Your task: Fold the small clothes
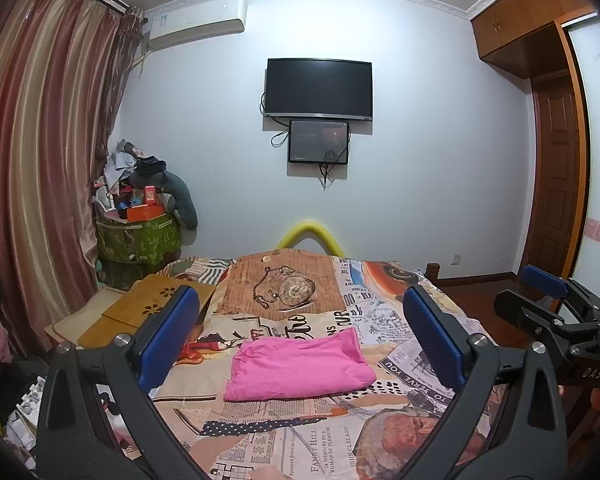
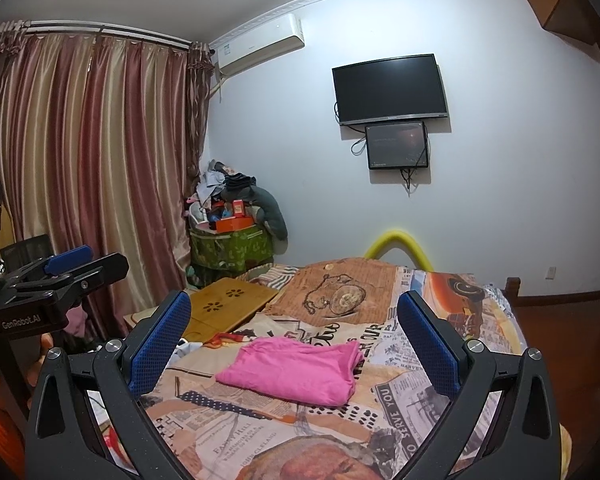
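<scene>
I hold both claws, left gripper [image 1: 300,340] and right gripper [image 2: 296,344], spread apart, the folded pink garment [image 1: 300,366] lying ahead between their fingers.

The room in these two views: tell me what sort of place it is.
A bedroom in a home, most likely. A bed with a collage-print cover fills the foreground, with a folded pink garment on it. A television hangs on the far wall, and floor-length striped curtains cover one side.

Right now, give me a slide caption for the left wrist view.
Open left gripper frames a folded pink garment on the bed; right gripper open alongside.
</scene>
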### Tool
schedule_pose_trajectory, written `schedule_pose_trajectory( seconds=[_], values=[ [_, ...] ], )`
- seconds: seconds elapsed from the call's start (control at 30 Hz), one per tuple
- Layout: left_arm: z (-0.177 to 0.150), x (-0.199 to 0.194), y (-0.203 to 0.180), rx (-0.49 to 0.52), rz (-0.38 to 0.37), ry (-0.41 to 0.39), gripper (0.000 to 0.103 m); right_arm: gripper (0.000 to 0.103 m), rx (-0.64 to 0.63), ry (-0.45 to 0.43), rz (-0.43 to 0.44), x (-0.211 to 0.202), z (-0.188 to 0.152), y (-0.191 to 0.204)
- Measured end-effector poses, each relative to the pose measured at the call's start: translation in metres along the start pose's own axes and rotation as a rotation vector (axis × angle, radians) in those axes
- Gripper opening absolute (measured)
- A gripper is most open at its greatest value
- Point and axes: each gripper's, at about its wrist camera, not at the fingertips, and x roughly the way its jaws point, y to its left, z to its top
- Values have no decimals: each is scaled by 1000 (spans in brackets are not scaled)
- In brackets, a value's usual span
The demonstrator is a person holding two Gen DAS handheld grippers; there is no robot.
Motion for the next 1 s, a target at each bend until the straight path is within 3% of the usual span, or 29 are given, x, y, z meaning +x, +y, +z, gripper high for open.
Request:
schedule_pose_trajectory(
  seconds=[1.0],
  values=[
    [-1, 9, -1, -12, -66, 40, 103, 103, 9, 3, -9, -1, 1, 1]
  ],
)
